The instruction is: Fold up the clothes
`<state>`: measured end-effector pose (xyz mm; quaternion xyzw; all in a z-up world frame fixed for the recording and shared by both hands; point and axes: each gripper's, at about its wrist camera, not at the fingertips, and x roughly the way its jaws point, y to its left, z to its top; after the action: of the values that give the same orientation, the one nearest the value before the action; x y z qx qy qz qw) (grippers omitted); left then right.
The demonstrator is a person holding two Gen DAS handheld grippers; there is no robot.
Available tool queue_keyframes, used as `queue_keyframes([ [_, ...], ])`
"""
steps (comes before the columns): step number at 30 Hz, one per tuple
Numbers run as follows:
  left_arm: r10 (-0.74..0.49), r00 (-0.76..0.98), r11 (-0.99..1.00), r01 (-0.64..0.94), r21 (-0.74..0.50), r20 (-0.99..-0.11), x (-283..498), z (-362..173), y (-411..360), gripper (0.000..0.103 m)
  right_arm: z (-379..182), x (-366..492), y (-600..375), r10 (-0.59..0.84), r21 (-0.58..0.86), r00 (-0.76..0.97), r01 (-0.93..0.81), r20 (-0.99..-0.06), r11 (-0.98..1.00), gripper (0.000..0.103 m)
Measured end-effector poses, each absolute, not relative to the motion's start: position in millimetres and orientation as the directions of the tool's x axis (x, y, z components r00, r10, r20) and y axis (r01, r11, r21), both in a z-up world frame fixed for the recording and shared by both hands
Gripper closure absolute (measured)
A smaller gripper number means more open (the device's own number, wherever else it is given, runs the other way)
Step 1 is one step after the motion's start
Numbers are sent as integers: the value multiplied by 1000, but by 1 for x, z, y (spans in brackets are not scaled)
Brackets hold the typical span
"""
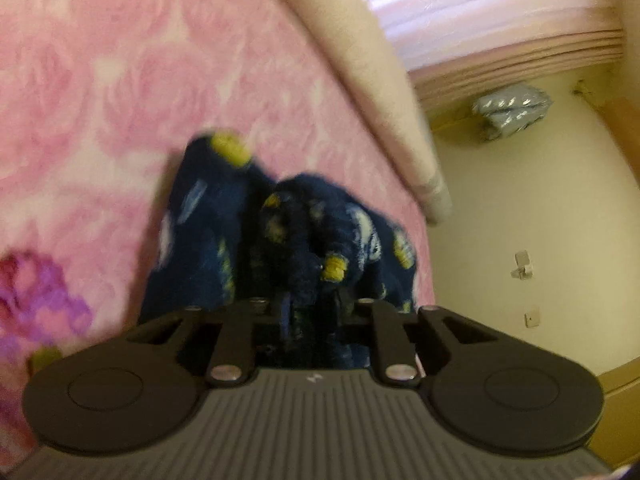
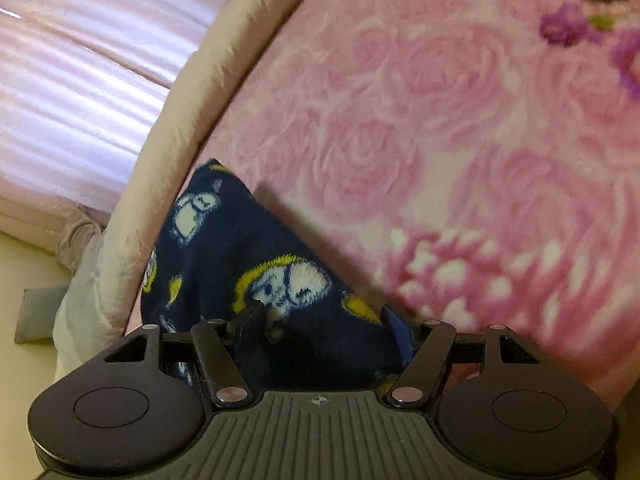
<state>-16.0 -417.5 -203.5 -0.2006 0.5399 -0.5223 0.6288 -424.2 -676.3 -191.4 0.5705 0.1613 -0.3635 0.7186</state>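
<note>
A navy fleece garment (image 1: 200,232) with white and yellow cartoon prints lies bunched on a pink rose-patterned blanket (image 1: 120,80), near the bed's edge. My left gripper (image 1: 310,308) has its fingers close together, pinching a raised fold of that fleece. In the right wrist view the same garment (image 2: 224,240) lies flatter on the blanket (image 2: 440,120). My right gripper (image 2: 324,328) stands over its near end with the jaws wide apart. The fabric lies between and under the right gripper's fingers, unpinched. The near part of the garment is hidden by both gripper bodies.
A beige padded bed edge (image 1: 360,60) (image 2: 180,100) runs beside the garment. Beyond it lie a cream floor (image 1: 520,200), a silvery bag (image 1: 512,110), pale pink pleated fabric (image 1: 480,0) and a grey pad (image 2: 40,312). Purple flowers (image 2: 568,28) mark the blanket's far corner.
</note>
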Motion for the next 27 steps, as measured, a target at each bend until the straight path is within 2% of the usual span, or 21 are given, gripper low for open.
queue_keyframes([
  [4, -883, -47, 376, 522, -766, -466, -20, -177, -393, 89, -183, -405, -676, -326, 674, 684, 721, -653, 161, 35],
  [11, -802, -36, 522, 443, -729, -596, -10, -227, -391, 86, -180, -376, -673, -308, 581, 641, 767, -703, 272, 35],
  [15, -830, -86, 477, 401, -782, -550, -2, -225, -392, 79, -183, -378, -673, -303, 579, 645, 764, -702, 286, 35],
  [17, -862, -93, 441, 349, -827, -499, 9, -224, -389, 62, -181, -380, -682, -297, 598, 663, 749, -687, 287, 35],
  [20, -887, -86, 418, 272, -867, -454, 30, -229, -398, 54, -175, -383, -697, -309, 625, 684, 729, -661, 280, 35],
  [23, -894, -111, 404, 216, -889, -433, 45, -239, -422, 52, -170, -378, -714, -314, 631, 689, 725, -654, 276, 35],
  [25, -893, -133, 402, 195, -895, -430, 51, -246, -438, 52, -169, -369, -724, -308, 621, 683, 731, -662, 283, 35],
  [27, -889, -146, 399, 220, -890, -434, 50, -248, -450, 79, -170, -358, -728, -296, 603, 674, 739, -677, 301, 35],
])
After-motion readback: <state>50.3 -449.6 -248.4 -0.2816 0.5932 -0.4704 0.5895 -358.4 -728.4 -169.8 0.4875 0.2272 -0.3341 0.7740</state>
